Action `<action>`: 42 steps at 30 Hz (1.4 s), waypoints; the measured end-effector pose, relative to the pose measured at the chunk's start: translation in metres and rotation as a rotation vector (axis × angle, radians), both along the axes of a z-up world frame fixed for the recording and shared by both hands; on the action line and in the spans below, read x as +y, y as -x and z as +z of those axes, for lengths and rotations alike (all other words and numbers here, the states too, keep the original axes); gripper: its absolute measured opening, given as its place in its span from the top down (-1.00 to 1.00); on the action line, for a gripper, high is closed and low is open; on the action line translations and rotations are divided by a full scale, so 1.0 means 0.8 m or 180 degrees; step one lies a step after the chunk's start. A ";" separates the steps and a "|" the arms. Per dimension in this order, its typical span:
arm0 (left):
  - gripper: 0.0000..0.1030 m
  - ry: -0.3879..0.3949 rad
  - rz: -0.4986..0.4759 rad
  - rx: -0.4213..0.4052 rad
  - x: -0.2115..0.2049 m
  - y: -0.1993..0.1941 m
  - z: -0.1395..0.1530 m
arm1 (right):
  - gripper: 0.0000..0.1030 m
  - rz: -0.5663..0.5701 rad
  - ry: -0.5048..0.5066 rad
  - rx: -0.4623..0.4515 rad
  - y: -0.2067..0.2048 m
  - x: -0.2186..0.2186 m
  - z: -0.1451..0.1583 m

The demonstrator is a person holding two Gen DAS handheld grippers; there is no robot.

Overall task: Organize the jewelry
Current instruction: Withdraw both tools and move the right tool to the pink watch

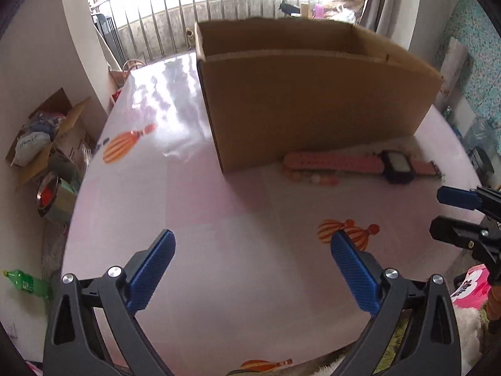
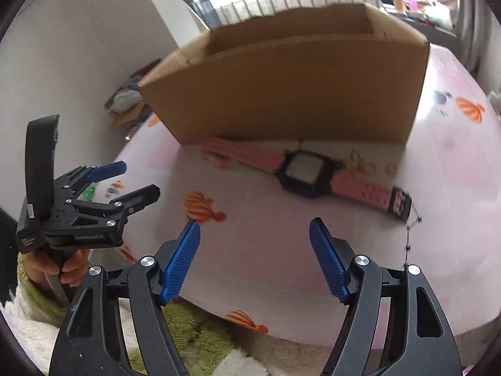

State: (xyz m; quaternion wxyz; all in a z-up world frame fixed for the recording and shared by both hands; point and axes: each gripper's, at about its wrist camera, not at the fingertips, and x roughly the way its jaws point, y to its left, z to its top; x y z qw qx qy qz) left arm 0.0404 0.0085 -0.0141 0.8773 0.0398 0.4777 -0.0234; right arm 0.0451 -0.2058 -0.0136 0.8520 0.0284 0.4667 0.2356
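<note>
A pink-strapped watch with a black case [image 1: 395, 162] [image 2: 303, 169] lies on the pink table in front of an open cardboard box [image 1: 313, 106] [image 2: 288, 91]. A peach bead bracelet [image 1: 313, 179] lies by its strap. Several small rings [image 2: 364, 164] lie right of the watch case, and a thin dark chain [image 2: 408, 235] trails from the strap end. My left gripper [image 1: 252, 244] [image 2: 136, 181] is open and empty over the table, left of the watch. My right gripper [image 2: 254, 235] [image 1: 438, 210] is open and empty, short of the watch.
The round table [image 1: 219, 206] has a pink cloth with orange balloon prints. Its near edge is close under both grippers. On the floor at left are a carton of bags [image 1: 47, 138], a metal bowl [image 1: 47, 192] and a green bottle [image 1: 25, 282].
</note>
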 end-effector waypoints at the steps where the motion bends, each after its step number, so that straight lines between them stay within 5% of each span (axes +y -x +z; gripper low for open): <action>1: -0.89 -0.0064 0.0050 0.0077 -0.004 -0.004 -0.012 | -0.34 -0.0121 0.0158 -0.0014 0.001 0.001 -0.010; 5: -0.90 -0.0078 0.0105 0.0075 -0.006 -0.004 -0.025 | -0.37 -0.0230 0.0628 -0.0323 0.011 0.016 -0.017; 8: -0.92 0.0005 0.0150 0.0053 0.000 -0.001 -0.029 | -0.65 -0.0200 0.0857 -0.0393 0.015 0.030 -0.026; 11: -0.92 0.0063 0.0171 0.0015 0.005 0.002 -0.031 | -0.85 -0.0182 0.0876 -0.0380 0.015 0.034 -0.029; 21: -0.92 0.0115 0.0145 -0.0124 0.013 0.002 -0.033 | -0.85 0.0052 0.0682 -0.0430 0.011 0.005 -0.030; 24: -0.92 0.0120 0.0131 -0.0155 0.014 0.003 -0.033 | -0.84 0.0176 0.0408 -0.0578 0.010 -0.011 -0.004; 27: -0.92 0.0126 0.0126 -0.0213 0.015 0.005 -0.033 | -0.84 0.0255 0.0466 -0.0829 -0.003 -0.019 0.020; 29: -0.92 0.0127 0.0118 -0.0241 0.014 0.007 -0.033 | -0.84 0.0357 0.0501 -0.0725 -0.023 -0.022 0.024; 32: -0.92 0.0131 0.0077 -0.0274 0.014 0.008 -0.033 | -0.71 0.0542 0.0439 -0.0612 -0.050 -0.022 0.024; 36: -0.92 0.0136 0.0037 -0.0290 0.014 0.007 -0.034 | -0.37 0.0869 0.0775 -0.0689 -0.067 -0.007 0.019; 42: -0.92 0.0147 -0.0007 -0.0335 0.016 0.007 -0.035 | -0.29 0.1403 0.1302 -0.0651 -0.062 0.010 0.009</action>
